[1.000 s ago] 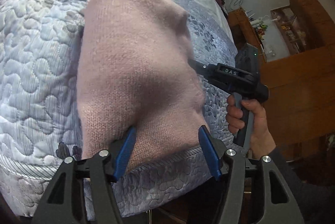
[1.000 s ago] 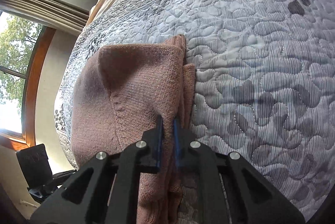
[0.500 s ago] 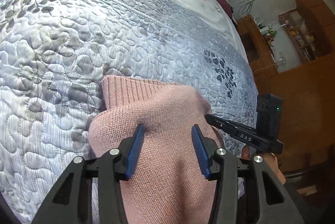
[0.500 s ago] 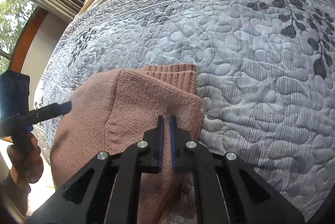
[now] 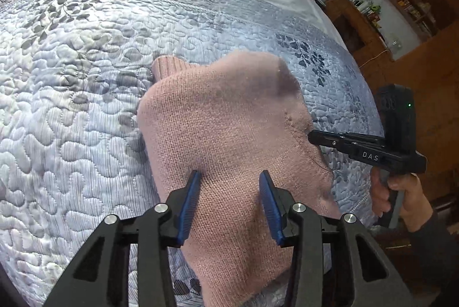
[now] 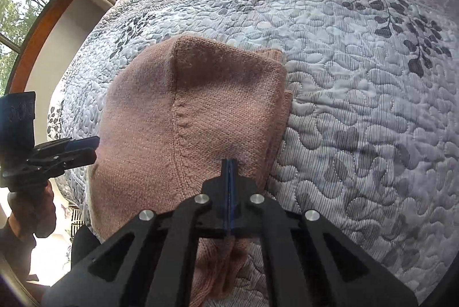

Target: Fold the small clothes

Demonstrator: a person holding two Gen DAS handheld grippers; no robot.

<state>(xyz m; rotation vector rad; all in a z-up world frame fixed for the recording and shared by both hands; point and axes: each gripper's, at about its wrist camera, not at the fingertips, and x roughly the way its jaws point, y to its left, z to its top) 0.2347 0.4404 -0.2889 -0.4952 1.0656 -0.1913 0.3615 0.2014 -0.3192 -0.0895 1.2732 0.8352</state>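
Two claws work a pink knitted garment lying on the quilted bedspread of a bed. From the left wrist, the left claw stands wide apart over the near part of the knit, gripping nothing, while the right claw, held in a hand, meets the garment's right edge. From the right wrist, the right claw is pinched tight on a fold of the garment, whose upper layer lies doubled over a ribbed hem; the left claw sits just beside the garment's left edge. Such knit looks light, soft and limp, likely to sag and stretch, so edges and corners appear the surest places to grip.
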